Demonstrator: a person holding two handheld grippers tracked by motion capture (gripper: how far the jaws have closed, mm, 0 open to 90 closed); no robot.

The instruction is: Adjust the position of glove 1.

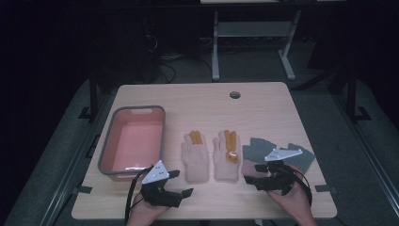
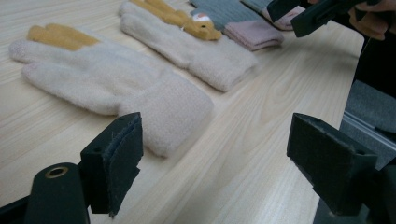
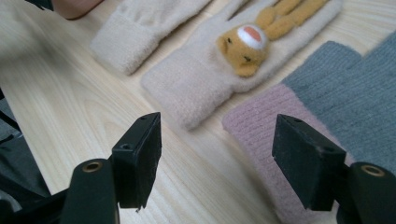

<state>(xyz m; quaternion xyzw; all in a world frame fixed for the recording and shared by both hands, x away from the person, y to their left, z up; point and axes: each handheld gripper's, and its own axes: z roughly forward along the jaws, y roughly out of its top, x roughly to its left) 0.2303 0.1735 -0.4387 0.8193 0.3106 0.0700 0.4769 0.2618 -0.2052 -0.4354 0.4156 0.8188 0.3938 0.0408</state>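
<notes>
1. Sitting at the far left of the table (image 1: 263,101), a grey-rimmed tub (image 1: 113,141) with a pink inside stands upright near the table's left edge.
2. Just below the tub's near corner, the left hand-held gripper (image 1: 181,183) hovers over the table's front edge, held in the person's left hand (image 1: 141,212); its jaws are spread wide with nothing between them, as the left gripper view shows.
3. Right of the tub lies the left cream glove (image 1: 195,157), flat on the table, fingers pointing away, two of them yellow-orange; in the left gripper view its cuff (image 2: 173,112) lies just beyond the spread jaws.
4. Beside it, apart by a narrow gap, lies the right cream glove (image 1: 227,157), with a small orange animal figure (image 3: 245,49) on its back.
5. Next comes a grey glove with a pink cuff (image 3: 275,126), close to the right cream glove; a second grey glove (image 1: 303,155) lies partly under or beside it.
6. Over the grey gloves' near end hovers the right hand-held gripper (image 1: 251,174), in the person's right hand (image 1: 294,202); its jaws are spread wide, empty, and the pink cuff lies below them.
</notes>
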